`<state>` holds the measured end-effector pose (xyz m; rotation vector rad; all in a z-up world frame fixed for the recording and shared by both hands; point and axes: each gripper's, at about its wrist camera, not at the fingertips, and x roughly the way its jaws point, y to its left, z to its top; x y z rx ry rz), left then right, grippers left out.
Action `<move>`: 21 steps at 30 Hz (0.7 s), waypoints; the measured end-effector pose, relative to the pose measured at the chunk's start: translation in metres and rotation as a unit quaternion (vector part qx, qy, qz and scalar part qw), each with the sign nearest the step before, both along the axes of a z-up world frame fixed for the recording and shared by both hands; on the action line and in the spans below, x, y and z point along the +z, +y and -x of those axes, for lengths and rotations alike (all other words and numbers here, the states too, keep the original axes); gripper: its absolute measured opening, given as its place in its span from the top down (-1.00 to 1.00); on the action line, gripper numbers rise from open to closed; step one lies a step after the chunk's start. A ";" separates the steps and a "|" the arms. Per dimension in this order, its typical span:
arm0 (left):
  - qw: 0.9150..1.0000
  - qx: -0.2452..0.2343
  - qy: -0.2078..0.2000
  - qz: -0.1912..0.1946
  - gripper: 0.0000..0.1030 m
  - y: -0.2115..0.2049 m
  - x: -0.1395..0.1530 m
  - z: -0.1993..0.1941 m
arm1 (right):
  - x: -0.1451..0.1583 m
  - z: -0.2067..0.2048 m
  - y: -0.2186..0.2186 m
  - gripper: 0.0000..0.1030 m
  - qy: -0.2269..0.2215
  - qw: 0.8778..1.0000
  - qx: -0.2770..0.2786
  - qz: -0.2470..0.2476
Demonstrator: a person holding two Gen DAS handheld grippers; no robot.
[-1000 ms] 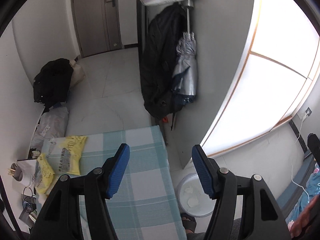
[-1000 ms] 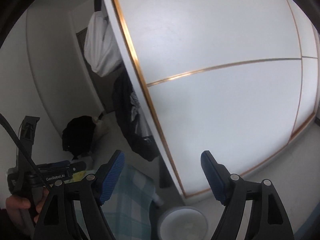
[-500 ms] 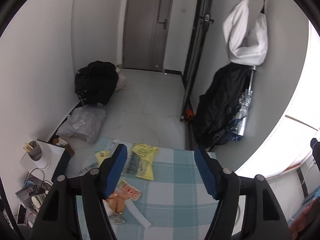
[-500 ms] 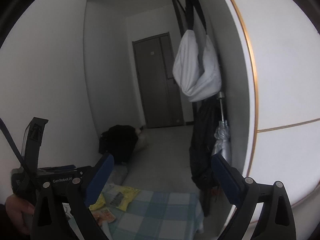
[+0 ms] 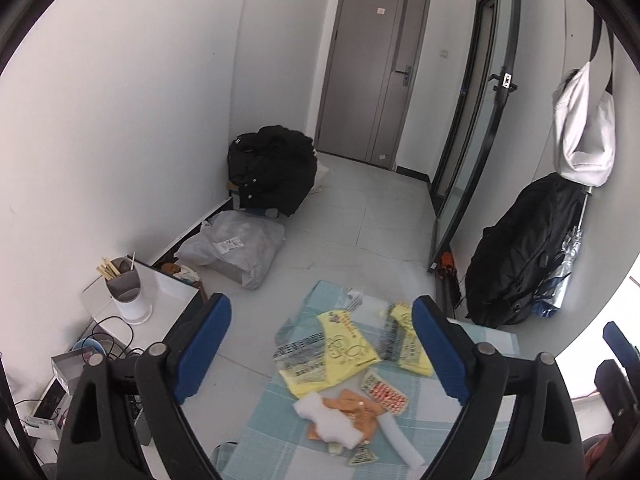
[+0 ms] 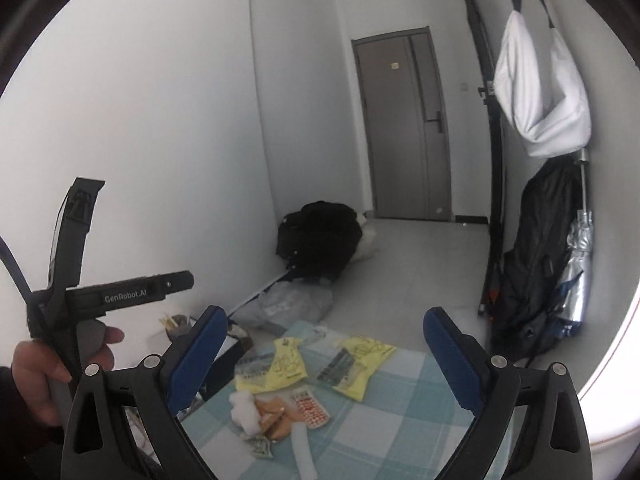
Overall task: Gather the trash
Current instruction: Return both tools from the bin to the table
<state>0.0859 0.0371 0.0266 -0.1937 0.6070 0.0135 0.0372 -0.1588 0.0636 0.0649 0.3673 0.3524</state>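
Observation:
Trash lies on a table with a teal checked cloth (image 5: pixel 472 428): two yellow plastic bags (image 5: pixel 332 356) (image 5: pixel 404 344), a red pill blister pack (image 5: pixel 385 394), an orange wrapper (image 5: pixel 352 412), white foam pieces (image 5: pixel 328 420) and a small printed sachet (image 5: pixel 362 456). The same pile shows in the right wrist view: yellow bags (image 6: pixel 286 364) (image 6: pixel 360 364), blister pack (image 6: pixel 312 407), foam (image 6: pixel 244 408). My left gripper (image 5: pixel 320 350) is open and empty, high above the pile. My right gripper (image 6: pixel 320 360) is open and empty, also above it.
A white side stand (image 5: pixel 168 288) holds a cup of chopsticks (image 5: pixel 124 288) left of the table. Boxes and cables (image 5: pixel 80 364) lie below it. A grey parcel bag (image 5: pixel 236 248) and black backpack (image 5: pixel 272 172) sit on the floor. A black coat (image 5: pixel 524 248) hangs right.
Both grippers swung left and tilted down from the wardrobe side. The trash pile on the table has come into fuller view. Both stayed open.

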 end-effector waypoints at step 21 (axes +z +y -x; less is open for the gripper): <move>0.997 0.047 0.048 0.025 -0.79 0.077 -0.048 -0.009 | -0.120 -0.060 0.095 -0.93 0.166 0.975 0.105 0.102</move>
